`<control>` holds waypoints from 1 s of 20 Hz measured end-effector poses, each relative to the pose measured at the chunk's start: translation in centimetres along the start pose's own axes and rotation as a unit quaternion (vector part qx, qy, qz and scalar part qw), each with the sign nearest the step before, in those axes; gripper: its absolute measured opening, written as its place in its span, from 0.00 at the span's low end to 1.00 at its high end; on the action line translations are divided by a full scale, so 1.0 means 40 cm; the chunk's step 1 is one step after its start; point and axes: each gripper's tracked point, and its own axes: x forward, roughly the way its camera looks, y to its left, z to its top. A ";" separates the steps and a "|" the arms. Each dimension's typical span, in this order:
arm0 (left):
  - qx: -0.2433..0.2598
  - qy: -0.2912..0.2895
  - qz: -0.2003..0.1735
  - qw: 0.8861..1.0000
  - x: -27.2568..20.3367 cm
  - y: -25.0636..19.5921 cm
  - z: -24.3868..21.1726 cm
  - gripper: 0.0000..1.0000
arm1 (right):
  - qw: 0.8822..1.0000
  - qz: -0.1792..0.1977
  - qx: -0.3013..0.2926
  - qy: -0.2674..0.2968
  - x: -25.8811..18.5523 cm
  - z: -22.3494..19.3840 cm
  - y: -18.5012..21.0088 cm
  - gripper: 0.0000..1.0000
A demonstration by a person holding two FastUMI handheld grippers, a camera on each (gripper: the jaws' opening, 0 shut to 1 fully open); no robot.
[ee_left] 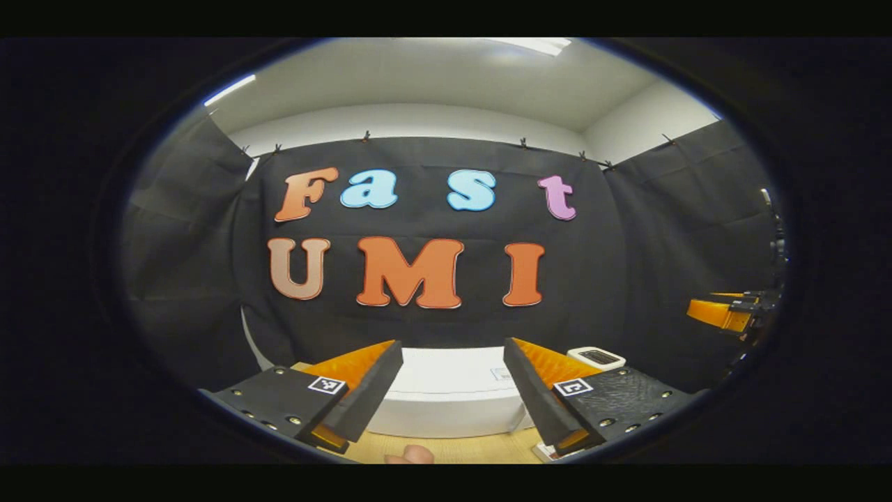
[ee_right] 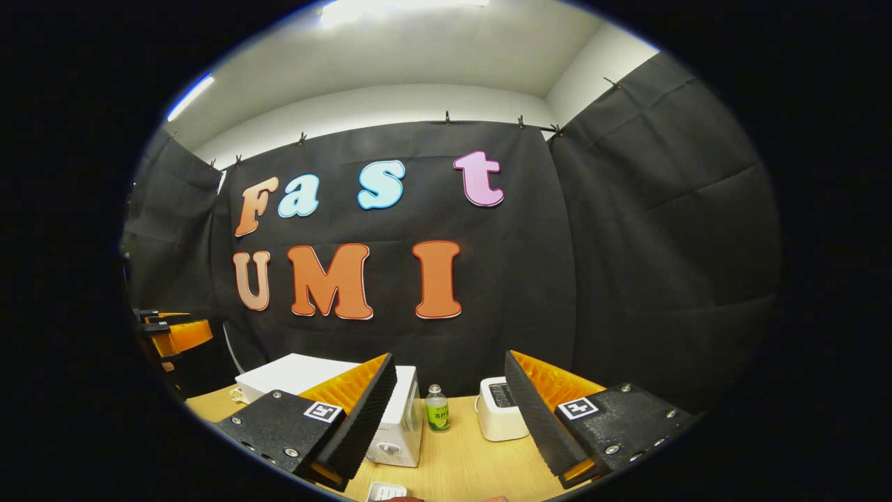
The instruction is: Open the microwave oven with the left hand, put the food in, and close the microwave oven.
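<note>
My left gripper [ee_left: 453,390] hangs with its fingers spread wide and empty above the white microwave oven [ee_left: 446,397], which stands on the pale wooden worktop [ee_left: 481,446] before the black cloth wall [ee_left: 432,335]. My right gripper [ee_right: 451,411] is likewise spread and empty. In the right gripper view the oven [ee_right: 401,418] sits left of a small green-labelled bottle [ee_right: 437,409] and a white appliance [ee_right: 498,418], possibly a toaster.
</note>
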 end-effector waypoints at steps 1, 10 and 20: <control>-0.001 0.001 -0.002 1.000 0.003 -0.005 -0.003 0.92 | 1.000 -0.002 0.000 0.001 0.001 -0.001 -0.005 0.96; -0.004 0.005 -0.019 1.000 0.040 -0.068 -0.066 0.92 | 1.000 -0.010 0.005 0.005 0.010 -0.016 -0.028 0.96; -0.021 0.061 -0.051 0.997 0.109 -0.216 -0.336 0.95 | 1.000 -0.009 0.017 0.005 0.029 -0.044 -0.041 0.96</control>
